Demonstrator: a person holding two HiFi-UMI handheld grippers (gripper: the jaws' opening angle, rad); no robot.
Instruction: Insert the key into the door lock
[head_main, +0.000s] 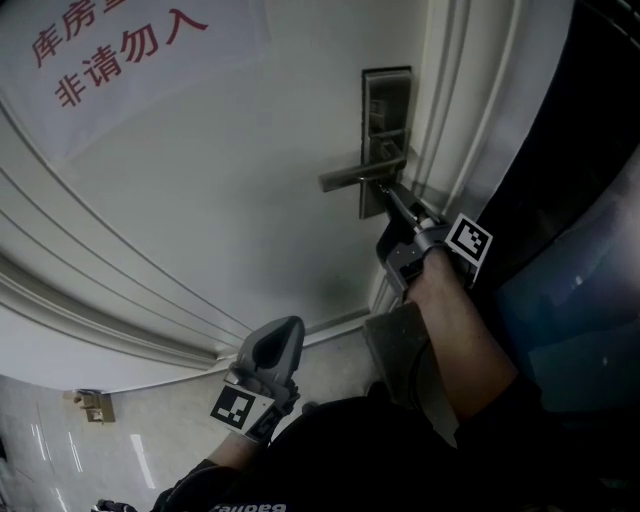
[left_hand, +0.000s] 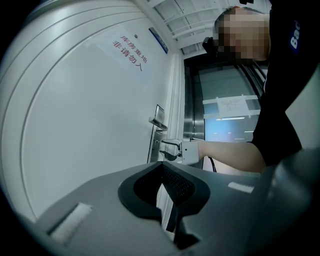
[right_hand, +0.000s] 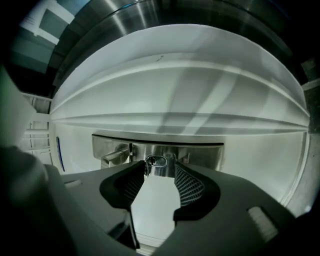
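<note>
A steel lock plate (head_main: 385, 110) with a lever handle (head_main: 355, 177) sits on the white door (head_main: 200, 200). My right gripper (head_main: 392, 200) is held up to the plate just below the handle. In the right gripper view its jaws (right_hand: 160, 167) stand open. A key (right_hand: 148, 164) with a wire ring (right_hand: 158, 161) sticks out of the lock plate (right_hand: 200, 155) between the fingertips, close to the left one. The pads do not press on it. My left gripper (head_main: 275, 345) hangs low, away from the door, shut and empty (left_hand: 161, 164).
A paper sign with red characters (head_main: 110, 50) is stuck high on the door. The door frame (head_main: 450, 120) and a dark glass panel (head_main: 580, 200) run along the right. A small brass fitting (head_main: 95, 405) sits on the tiled floor at lower left.
</note>
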